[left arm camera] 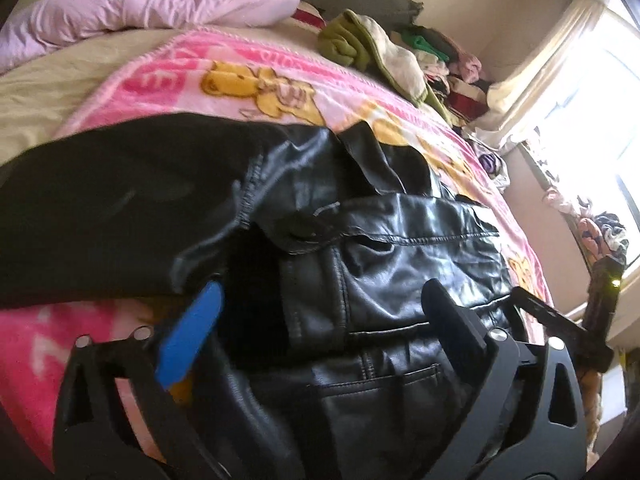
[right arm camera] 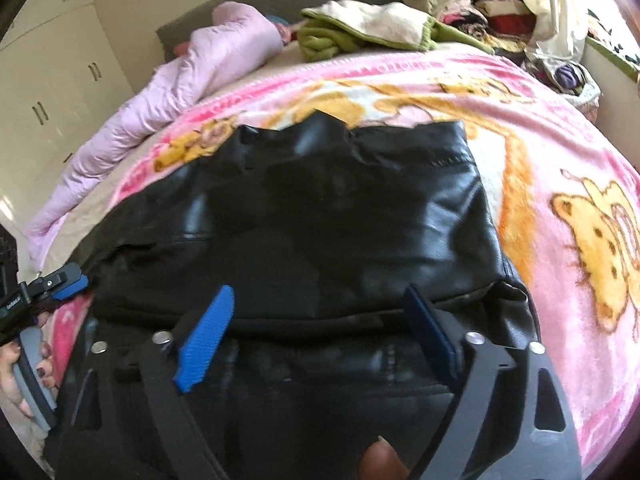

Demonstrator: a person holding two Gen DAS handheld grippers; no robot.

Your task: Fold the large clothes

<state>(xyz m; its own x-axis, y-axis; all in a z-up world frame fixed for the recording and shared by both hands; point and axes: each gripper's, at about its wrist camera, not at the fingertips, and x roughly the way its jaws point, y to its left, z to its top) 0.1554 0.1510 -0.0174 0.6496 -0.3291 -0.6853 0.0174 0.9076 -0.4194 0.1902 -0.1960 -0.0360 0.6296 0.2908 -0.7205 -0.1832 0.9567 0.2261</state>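
Jacket point(right arm camera: 304, 216), black and shiny like leather, spread out on a pink cartoon blanket point(right arm camera: 560, 152) across the bed, folded over on itself with pockets and seams facing up in the left wrist view. Left gripper point(left arm camera: 320, 320) hanging right over it, fingers wide apart, nothing pinched between them, blue pad point(left arm camera: 188, 336) on one side and a dark one on the other. Right gripper point(right arm camera: 324, 328) same deal: spread wide above the near edge of the jacket, not clamped on anything, though hard to tell if the tips brush the fabric. Hand point(right arm camera: 24, 364) with dark painted nails gripping the other tool's handle at the left edge of the right wrist view. Further back: rumpled lilac quilt point(right arm camera: 168, 80), green and cream cloth point(right arm camera: 360, 24), messy pile of clothes point(right arm camera: 472, 4) near the bright window point(left arm camera: 592, 128). Cream cupboards point(right arm camera: 52, 80) off to the left.
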